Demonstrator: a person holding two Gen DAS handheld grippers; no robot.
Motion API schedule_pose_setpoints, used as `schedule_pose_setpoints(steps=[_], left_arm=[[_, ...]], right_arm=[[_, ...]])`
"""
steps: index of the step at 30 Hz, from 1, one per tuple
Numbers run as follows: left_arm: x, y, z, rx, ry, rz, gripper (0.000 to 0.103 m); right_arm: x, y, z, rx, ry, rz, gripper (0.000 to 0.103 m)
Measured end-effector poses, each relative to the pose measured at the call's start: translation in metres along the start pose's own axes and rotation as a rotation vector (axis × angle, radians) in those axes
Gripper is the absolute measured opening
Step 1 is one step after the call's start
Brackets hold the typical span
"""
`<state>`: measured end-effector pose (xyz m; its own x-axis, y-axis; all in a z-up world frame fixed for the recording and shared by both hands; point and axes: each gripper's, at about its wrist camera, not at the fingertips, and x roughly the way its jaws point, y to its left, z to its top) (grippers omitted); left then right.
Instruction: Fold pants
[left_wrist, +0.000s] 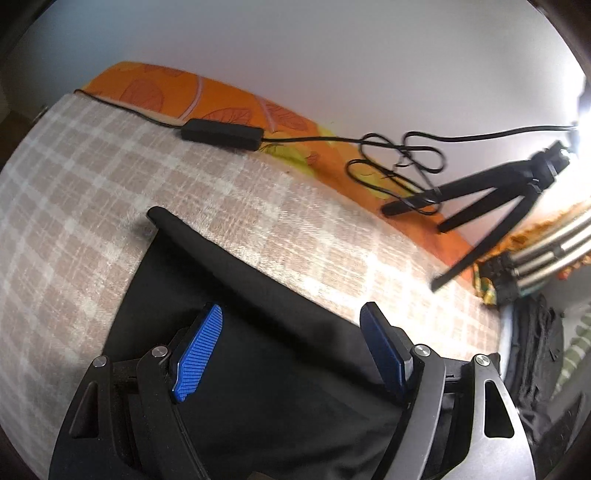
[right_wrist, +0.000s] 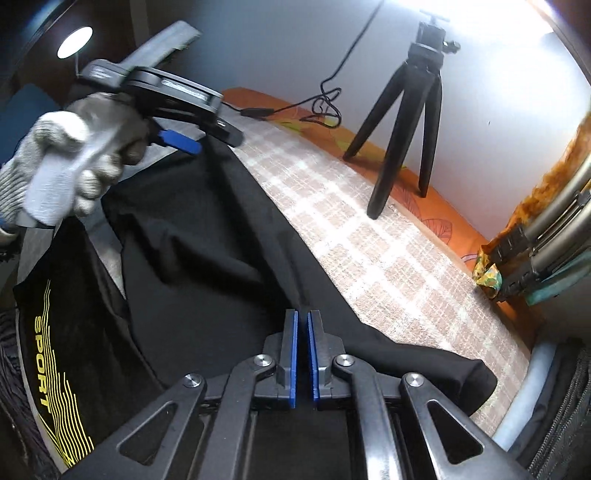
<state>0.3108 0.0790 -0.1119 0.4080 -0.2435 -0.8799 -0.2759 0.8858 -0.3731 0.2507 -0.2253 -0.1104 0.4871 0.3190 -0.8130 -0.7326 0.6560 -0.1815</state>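
The black pants (right_wrist: 207, 236) lie stretched along the bed (right_wrist: 388, 266), over its checked beige cover, with 1 long side running near the bed's far edge, where an orange leaf-print sheet (left_wrist: 184, 92) shows beside the wall. This lengthwise layout looks deliberate: it leaves each hand 1 end of the garment to work, so the cloth can be doubled over in a single sweep.

The right gripper (right_wrist: 303, 354) hangs over the end of the pants nearest its camera, its jaws clenched so that the 2 blue pads (right_wrist: 292, 354) stand almost touching. Black fabric lies right under and ahead of them, but whether a pinch of cloth sits between the pads cannot be told from this angle. Closing there, on the edge of the fabric, would suit lifting that end.

The left gripper (left_wrist: 291, 347), carried by a gloved hand (right_wrist: 70, 155), hovers above the other end with its jaws released and wide, the cloth below them and not pressed. It points steeply down at a raised seam or fold line (left_wrist: 221, 254), probably lining up a matching grasp.

A black tripod (right_wrist: 406, 122) and a cable with its adapter (left_wrist: 221, 133) stand at the far edge, clear of the pants. A dark garment printed "SPORT" (right_wrist: 55, 332) lies off the near side.
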Motion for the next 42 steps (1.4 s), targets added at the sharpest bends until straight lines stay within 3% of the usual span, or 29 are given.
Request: schedule_pose_setpoints(steps=[5, 10, 11, 12, 13, 14, 15, 19, 20, 21, 22, 23, 26, 30, 35, 38, 40, 42], left_arm=[[0.004, 0.012, -0.002, -0.115, -0.041, -0.024, 0.074], [0.004, 0.009, -0.001, -0.096, -0.049, 0.0, 0.071], [0.006, 0.009, 0.0, -0.085, -0.052, 0.008, 0.07], [0.009, 0.007, 0.001, -0.075, -0.054, 0.018, 0.068], [0.01, 0.006, 0.001, -0.065, -0.061, 0.024, 0.067], [0.011, 0.006, 0.0, -0.06, -0.065, 0.025, 0.067], [0.011, 0.004, 0.0, -0.052, -0.069, 0.029, 0.067], [0.015, -0.003, 0.0, -0.002, -0.082, 0.057, 0.067], [0.015, -0.003, 0.0, 0.002, -0.085, 0.057, 0.067], [0.015, -0.003, 0.0, 0.0, -0.086, 0.054, 0.067], [0.015, -0.002, 0.002, -0.008, -0.08, 0.045, 0.068], [0.014, 0.0, 0.003, -0.016, -0.075, 0.034, 0.07], [0.008, 0.011, 0.007, -0.095, -0.034, -0.045, 0.072], [-0.001, 0.023, 0.007, -0.191, -0.027, -0.094, 0.073], [0.005, 0.021, 0.0, -0.195, -0.021, -0.073, 0.073], [0.003, 0.025, -0.009, -0.242, -0.057, -0.074, 0.059], [0.002, 0.022, -0.014, -0.206, -0.058, -0.05, 0.024], [-0.003, 0.022, -0.021, -0.178, -0.079, -0.044, 0.009]], right_arm=[[-0.002, 0.002, 0.001, 0.005, -0.017, -0.032, 0.003], [-0.002, -0.012, -0.002, 0.028, -0.011, 0.005, 0.004], [0.002, -0.019, 0.0, 0.035, -0.011, 0.011, 0.012], [0.004, -0.023, 0.001, 0.039, -0.015, 0.0, 0.035], [0.005, -0.03, 0.003, 0.044, -0.021, -0.015, 0.047], [0.006, -0.034, 0.005, 0.045, -0.022, -0.014, 0.065], [0.01, -0.043, 0.01, 0.04, -0.022, -0.018, 0.072], [0.027, -0.054, 0.023, -0.005, -0.007, -0.065, 0.074], [0.032, -0.055, 0.025, -0.008, 0.003, -0.056, 0.073], [0.039, -0.055, 0.026, -0.008, 0.021, -0.036, 0.057], [0.046, -0.054, 0.027, -0.008, 0.05, 0.011, 0.04], [0.049, -0.052, 0.025, -0.006, 0.065, 0.026, 0.009], [0.049, -0.039, 0.018, -0.017, 0.068, 0.015, 0.002], [0.026, -0.02, 0.007, -0.021, 0.012, 0.005, 0.001], [-0.004, 0.006, -0.008, -0.078, -0.037, -0.036, 0.001], [-0.016, 0.01, -0.013, -0.09, -0.058, -0.068, 0.001], [-0.021, 0.011, -0.017, -0.083, -0.062, -0.089, 0.001], [-0.025, 0.011, -0.018, -0.078, -0.063, -0.111, 0.001]])
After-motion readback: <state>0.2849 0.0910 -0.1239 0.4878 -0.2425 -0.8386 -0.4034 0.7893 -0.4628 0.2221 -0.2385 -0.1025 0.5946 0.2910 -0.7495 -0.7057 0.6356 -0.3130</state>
